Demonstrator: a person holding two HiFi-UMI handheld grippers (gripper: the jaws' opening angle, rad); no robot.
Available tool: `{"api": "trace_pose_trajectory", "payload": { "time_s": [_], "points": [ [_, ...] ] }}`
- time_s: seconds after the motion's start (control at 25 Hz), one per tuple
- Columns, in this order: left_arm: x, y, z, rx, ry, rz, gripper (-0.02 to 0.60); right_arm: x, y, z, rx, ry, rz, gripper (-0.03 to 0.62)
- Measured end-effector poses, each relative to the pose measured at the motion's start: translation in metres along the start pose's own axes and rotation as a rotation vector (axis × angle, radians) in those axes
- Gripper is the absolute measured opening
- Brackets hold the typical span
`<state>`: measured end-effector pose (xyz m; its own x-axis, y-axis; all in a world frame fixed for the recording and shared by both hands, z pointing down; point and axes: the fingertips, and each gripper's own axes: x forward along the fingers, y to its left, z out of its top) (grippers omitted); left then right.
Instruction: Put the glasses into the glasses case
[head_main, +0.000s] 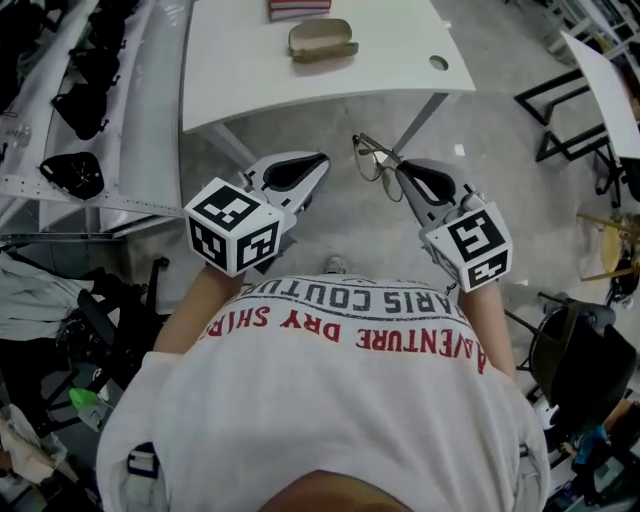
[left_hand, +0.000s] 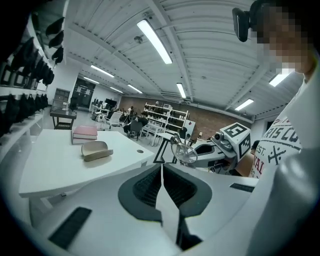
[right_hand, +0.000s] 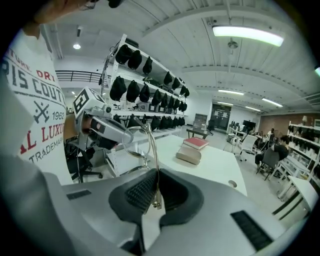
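Glasses held in right gripper, case ahead on the bench.
Right gripper (head_main: 403, 172) is clamped on one temple of the thin wire-frame glasses (head_main: 371, 158), with the lenses out past the tips, over the floor. Left gripper (head_main: 318, 162) has its jaws together, empty. The glasses case (head_main: 321, 40) lies well ahead on the white bench (head_main: 230, 70), ahead-left of the right gripper, long axis crosswise. It's a tan rounded clamshell, looks ajar. Pink books (head_main: 298, 8) just behind.
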<state>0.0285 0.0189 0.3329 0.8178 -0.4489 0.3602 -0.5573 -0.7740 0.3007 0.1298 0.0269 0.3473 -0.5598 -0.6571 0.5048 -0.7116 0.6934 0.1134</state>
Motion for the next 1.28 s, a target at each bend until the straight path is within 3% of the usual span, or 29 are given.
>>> {"api": "trace_pose_trajectory", "payload": {
  "time_s": [0.28, 0.76, 1.28],
  "points": [
    [0.028, 0.017, 0.016, -0.021, -0.010, 0.042, 0.035, 0.011, -0.039, 0.000, -0.019, 0.002, 0.021, 0.032],
    [0.049, 0.044, 0.018, -0.035, 0.008, 0.044, 0.035, 0.033, -0.063, -0.003, -0.005, 0.018, 0.023, 0.032],
    [0.099, 0.127, 0.045, -0.099, 0.033, 0.047, 0.035, 0.099, -0.129, 0.011, 0.029, 0.063, 0.037, 0.032]
  ]
}}
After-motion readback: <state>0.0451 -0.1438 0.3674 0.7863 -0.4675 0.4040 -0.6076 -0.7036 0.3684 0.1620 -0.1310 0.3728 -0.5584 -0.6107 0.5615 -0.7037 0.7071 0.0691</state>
